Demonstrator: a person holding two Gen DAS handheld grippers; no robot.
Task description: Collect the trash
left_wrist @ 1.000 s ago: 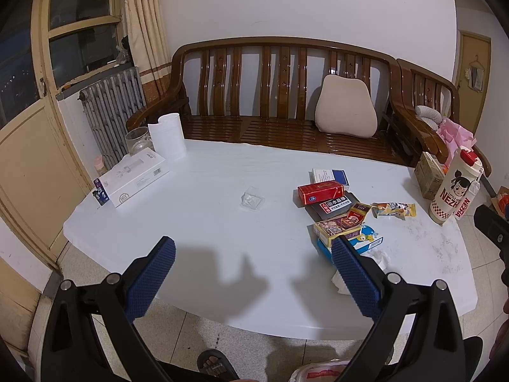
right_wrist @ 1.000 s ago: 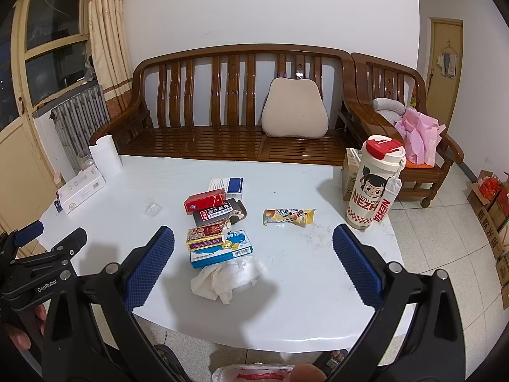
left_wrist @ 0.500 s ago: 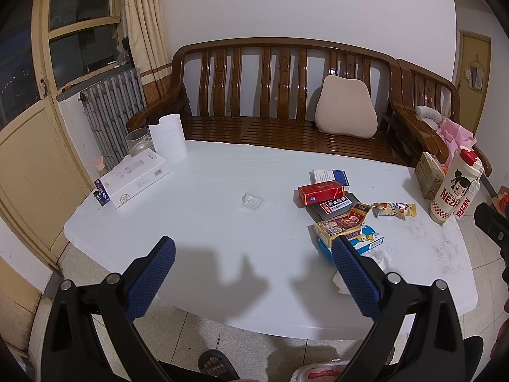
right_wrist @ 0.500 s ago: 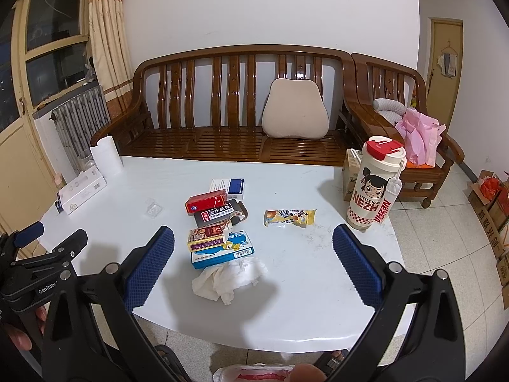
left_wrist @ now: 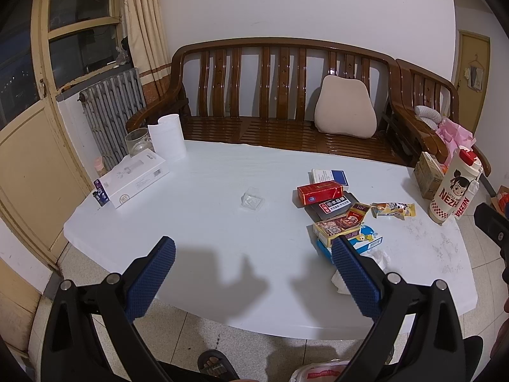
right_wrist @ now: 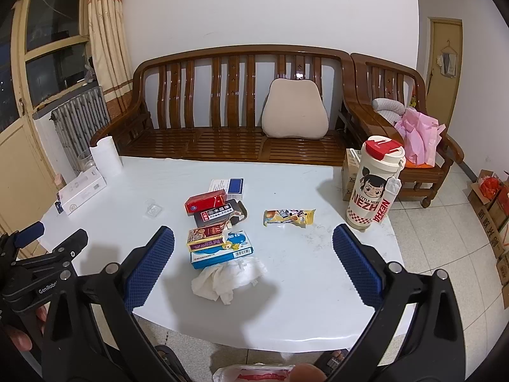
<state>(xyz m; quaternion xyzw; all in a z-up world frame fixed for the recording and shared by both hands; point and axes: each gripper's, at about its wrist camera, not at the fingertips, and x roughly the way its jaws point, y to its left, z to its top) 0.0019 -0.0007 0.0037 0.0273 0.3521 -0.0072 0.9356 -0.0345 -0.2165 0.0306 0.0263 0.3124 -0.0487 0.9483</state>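
Observation:
A crumpled white tissue [right_wrist: 229,276] lies near the front edge of the white table [right_wrist: 286,302], just behind it a pile of small cartons [right_wrist: 216,222] and a yellow snack wrapper [right_wrist: 289,217]. A small clear plastic blister [left_wrist: 252,199] rests mid-table. My right gripper [right_wrist: 253,238] stands open above the tissue, holding nothing. My left gripper [left_wrist: 253,248] is open too, over bare table left of the cartons [left_wrist: 337,210]. At the bottom edge a white-and-red plastic bag [right_wrist: 254,374] shows, partly hidden.
A tall white Nezha cup [right_wrist: 375,187] stands at the table's right, a brown carton [right_wrist: 348,175] behind it. A white box [left_wrist: 135,178], glass jar [left_wrist: 137,140] and paper roll [left_wrist: 168,137] sit far left. A wooden bench [left_wrist: 280,121] runs behind.
Both grippers have drifted very slightly; the scene is otherwise the same and nothing on the table has moved.

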